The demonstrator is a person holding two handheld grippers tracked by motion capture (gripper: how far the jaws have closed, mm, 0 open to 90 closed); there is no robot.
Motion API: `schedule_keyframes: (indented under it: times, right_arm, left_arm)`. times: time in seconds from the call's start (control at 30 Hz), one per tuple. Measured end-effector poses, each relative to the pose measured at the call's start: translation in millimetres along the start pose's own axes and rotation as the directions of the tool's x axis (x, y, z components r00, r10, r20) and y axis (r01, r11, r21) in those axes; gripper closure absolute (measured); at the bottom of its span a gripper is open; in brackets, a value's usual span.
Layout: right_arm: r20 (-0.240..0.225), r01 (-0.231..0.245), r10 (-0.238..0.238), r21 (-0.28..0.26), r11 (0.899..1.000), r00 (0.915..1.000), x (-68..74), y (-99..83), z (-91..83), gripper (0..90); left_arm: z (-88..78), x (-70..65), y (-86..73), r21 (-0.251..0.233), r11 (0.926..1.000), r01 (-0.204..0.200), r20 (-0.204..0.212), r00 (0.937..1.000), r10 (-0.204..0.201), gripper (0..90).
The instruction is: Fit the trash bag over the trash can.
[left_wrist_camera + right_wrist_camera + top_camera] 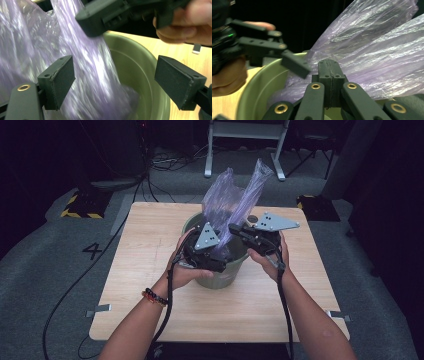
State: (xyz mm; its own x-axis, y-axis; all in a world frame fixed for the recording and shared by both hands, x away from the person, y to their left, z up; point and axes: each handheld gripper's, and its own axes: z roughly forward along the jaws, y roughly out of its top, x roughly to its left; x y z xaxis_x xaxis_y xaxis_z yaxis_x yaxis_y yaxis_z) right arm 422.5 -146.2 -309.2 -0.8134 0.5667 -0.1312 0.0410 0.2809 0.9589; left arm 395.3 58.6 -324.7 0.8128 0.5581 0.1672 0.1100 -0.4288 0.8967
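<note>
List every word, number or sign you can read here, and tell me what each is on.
"4": dark numeral on the grey carpet floor, left of the light wooden table.
Yellow-and-black hazard stripes, no words: on the dark base at the far left.
Nothing readable on the olive-green plastic bucket or translucent purple plastic bag.

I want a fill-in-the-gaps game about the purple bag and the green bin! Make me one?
1. The thin plastic bag is coloured ____.
2. The bag's lower end sits inside the green ____.
3. The right gripper has its fingers ____ on the bag.
4. The left gripper has its fingers wide ____, and the bin stands on a wooden table.

Missing words: purple; bin; shut; open
</note>
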Motion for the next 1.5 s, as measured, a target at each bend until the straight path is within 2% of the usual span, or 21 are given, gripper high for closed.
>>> schedule_keyframes:
  times: [0.03,0.1,0.17,0.23,0.3,0.37,0.4,0.47,0.5,0.6,0.7,0.77,0.9,1.0,1.1,1.13,1.27,1.33,1.37,1.43,1.5]
  right_arm:
    - [-0.008,0.008,-0.008,-0.002,1.0,0.9999,2.1,0.6,-0.2,90.0]
    - [-0.013,0.017,-0.017,-0.004,1.0,0.9998,5.7,1.4,-0.8,90.0]
    - [-0.017,0.022,-0.022,-0.015,1.0,0.9996,8.8,2.2,-2.9,90.0]
    - [-0.022,0.021,-0.022,-0.02,1.0,0.9995,10.5,2.7,-5.2,90.0]
    - [-0.022,0.02,-0.021,-0.025,0.999,0.9995,11.1,2.7,-7.3,90.0]
    - [-0.022,0.026,-0.026,-0.022,0.999,0.9994,11.9,2.5,-8.3,83.1]
    - [-0.016,0.031,-0.031,-0.019,0.999,0.9994,12.3,2.2,-8.7,75.6]
    - [0.001,0.02,-0.02,-0.02,1.0,0.9998,11.5,1.6,-9.2,61.6]
    - [0.021,0.004,-0.003,-0.02,1.0,0.9998,10.1,1.3,-9.0,53.5]
    - [0.083,-0.05,0.052,-0.016,0.999,0.9952,3.6,1.0,-8.3,34.8]
    - [0.11,-0.106,0.107,-0.015,0.994,0.9882,-2.3,2.0,-7.0,28.0]
    - [0.102,-0.134,0.135,-0.009,0.991,0.9856,-4.5,3.2,-5.6,24.7]
    - [0.121,-0.144,0.14,0.027,0.989,0.9827,-4.0,2.7,1.3,23.7]
    - [0.142,-0.155,0.146,0.052,0.987,0.9791,-2.6,0.2,6.9,31.4]
    - [0.156,-0.16,0.147,0.073,0.984,0.9768,-2.8,-1.9,10.1,56.5]
    - [0.143,-0.161,0.149,0.075,0.984,0.9784,-3.5,-2.4,10.2,66.5]
    - [0.119,-0.132,0.122,0.083,0.988,0.9854,-2.7,-3.6,9.1,90.0]
    - [0.124,-0.117,0.108,0.07,0.991,0.9864,-1.2,-4.2,7.1,90.0]
    - [0.121,-0.108,0.101,0.053,0.993,0.9875,-1.1,-4.3,5.3,90.0]
    - [0.111,-0.108,0.105,0.025,0.994,0.9882,-1.1,-4.0,1.7,90.0]
    - [0.095,-0.089,0.09,-0.007,0.996,0.9915,-0.1,-2.6,-3.2,90.0]
  left_arm:
    - [0.8,-0.9,1.7,0.01,0.9999,-0.014,-0.02,0.9997,0.014,17.3]
    - [2.0,-1.1,3.6,0.025,0.9995,-0.018,-0.069,0.9974,0.02,31.6]
    - [1.9,1.7,2.5,0.03,0.9993,-0.02,-0.05,0.9985,0.021,49.8]
    - [1.0,2.2,-0.4,0.035,0.9976,-0.059,-0.029,0.9978,0.06,67.2]
    - [0.1,0.6,-3.1,0.04,0.9954,-0.087,-0.039,0.9953,0.088,80.2]
    - [-1.7,-1.3,-6.4,0.028,0.9931,-0.114,-0.038,0.9926,0.115,88.0]
    - [-2.1,-2.4,-7.3,0.031,0.9915,-0.127,-0.045,0.9908,0.128,89.4]
    - [-2.7,-5.3,-9.9,0.029,0.9888,-0.146,-0.047,0.988,0.147,89.7]
    - [-2.9,-6.7,-10.8,0.034,0.9862,-0.162,-0.062,0.9845,0.164,89.7]
    - [-3.7,-12.0,-13.1,0.026,0.9839,-0.177,-0.081,0.9807,0.178,89.7]
    - [-3.5,-18.7,-14.5,0.015,0.9795,-0.201,-0.106,0.9737,0.202,89.5]
    - [-2.8,-22.8,-15.3,0.009,0.9767,-0.214,-0.116,0.9699,0.214,89.2]
    - [-0.9,-31.0,-18.4,-0.002,0.9751,-0.222,-0.133,0.9664,0.22,89.1]
    - [-0.4,-34.3,-20.0,-0.008,0.9736,-0.228,-0.141,0.9642,0.225,88.9]
    - [-0.6,-35.8,-21.0,-0.014,0.9751,-0.221,-0.144,0.9655,0.217,88.2]
    - [-0.7,-35.5,-21.2,-0.013,0.9755,-0.22,-0.147,0.9655,0.215,87.3]
    - [-2.3,-30.7,-22.9,-0.025,0.9825,-0.184,-0.14,0.9738,0.179,84.6]
    - [-4.0,-28.0,-23.4,-0.041,0.9861,-0.161,-0.141,0.9781,0.154,76.8]
    - [-4.6,-27.2,-23.6,-0.049,0.988,-0.147,-0.135,0.9811,0.139,65.8]
    - [-6.4,-24.4,-23.9,-0.054,0.991,-0.122,-0.112,0.9869,0.116,51.1]
    - [-10.0,-21.9,-24.7,-0.068,0.9938,-0.088,-0.115,0.9901,0.08,39.8]
